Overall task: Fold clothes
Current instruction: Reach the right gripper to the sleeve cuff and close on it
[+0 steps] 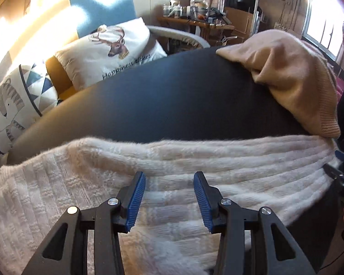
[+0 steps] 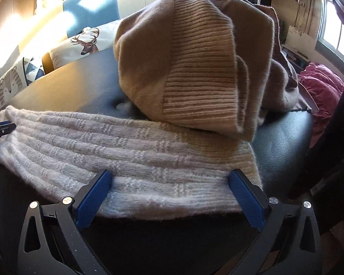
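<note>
Right now a white knitted sweater (image 1: 195,171) lies spread across the near edge of the dark table (image 1: 172,96), with a tan sweater (image 2: 195,68) heaped on its far right end. Over the white knit the left hand-held gripper (image 1: 169,183) has its 2 blue pads partly apart, nothing pinched between them. At the sweater's near hem the right hand-held gripper (image 2: 169,183) stands wide open, a pad on either side of a stretch of hem, holding nothing. Printed cushions (image 1: 107,52) sit beyond the table.

Deer cushion (image 1: 107,48); tiger cushion (image 1: 9,107); blue chair (image 1: 103,6).
</note>
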`<control>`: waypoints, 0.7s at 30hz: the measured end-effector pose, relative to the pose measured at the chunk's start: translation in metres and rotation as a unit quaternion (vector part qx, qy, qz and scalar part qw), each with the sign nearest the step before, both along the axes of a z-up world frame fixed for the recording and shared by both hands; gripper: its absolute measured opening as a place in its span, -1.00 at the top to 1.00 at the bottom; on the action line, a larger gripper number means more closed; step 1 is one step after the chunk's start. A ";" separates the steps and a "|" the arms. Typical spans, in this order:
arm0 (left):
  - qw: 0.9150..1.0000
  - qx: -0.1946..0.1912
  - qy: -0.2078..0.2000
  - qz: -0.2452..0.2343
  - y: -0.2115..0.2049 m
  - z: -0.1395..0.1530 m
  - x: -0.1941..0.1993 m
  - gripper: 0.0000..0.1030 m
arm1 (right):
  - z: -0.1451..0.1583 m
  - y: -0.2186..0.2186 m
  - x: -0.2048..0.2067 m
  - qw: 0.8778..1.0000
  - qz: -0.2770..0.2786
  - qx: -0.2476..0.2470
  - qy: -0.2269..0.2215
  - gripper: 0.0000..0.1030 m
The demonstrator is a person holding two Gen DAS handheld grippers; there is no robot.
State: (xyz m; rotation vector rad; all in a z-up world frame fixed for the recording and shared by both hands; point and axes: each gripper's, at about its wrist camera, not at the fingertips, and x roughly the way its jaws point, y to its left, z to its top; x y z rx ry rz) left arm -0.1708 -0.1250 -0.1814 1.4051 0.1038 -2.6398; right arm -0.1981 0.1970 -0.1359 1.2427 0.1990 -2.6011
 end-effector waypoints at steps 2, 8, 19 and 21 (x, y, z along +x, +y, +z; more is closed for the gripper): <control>1.000 0.011 0.013 -0.001 -0.003 -0.001 0.003 0.12 | -0.001 0.003 0.000 1.000 0.004 0.000 -0.001 -0.99; 1.000 0.003 0.008 -0.004 -0.002 -0.001 -0.003 0.12 | 0.017 0.027 0.011 0.996 -0.040 -0.077 -0.004 -1.00; 0.999 0.050 0.015 -0.004 0.012 0.024 0.001 0.12 | 0.003 0.083 0.031 0.956 -0.111 -0.263 -0.061 -0.69; 0.999 0.050 0.014 -0.014 0.019 0.025 0.001 0.12 | 0.003 0.081 0.027 0.957 -0.112 -0.260 -0.059 -0.70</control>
